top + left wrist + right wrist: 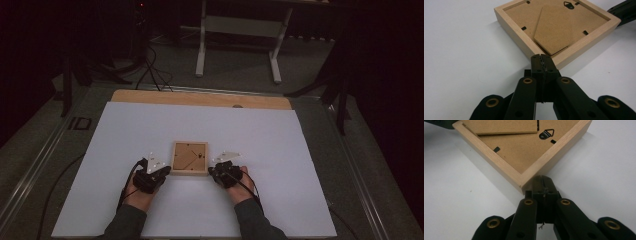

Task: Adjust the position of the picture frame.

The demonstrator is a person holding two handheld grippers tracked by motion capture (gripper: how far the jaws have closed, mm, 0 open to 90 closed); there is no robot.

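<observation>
Both claws are seen closed tight, with nothing held between the jaws. A wooden picture frame (190, 158) is laid face down at the centre of a white worktop (280, 150), its brown backing board (554, 27) turned up. At its 8 o'clock corner the left claw (164, 171) is placed, tip just against the wood. At its 4 o'clock corner the right claw (213, 171) is set likewise.

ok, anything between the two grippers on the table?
Yes: the wooden picture frame, lying back-side up on the white sheet. In the high view, the left gripper sits at one near corner, the right gripper at the other.
</observation>
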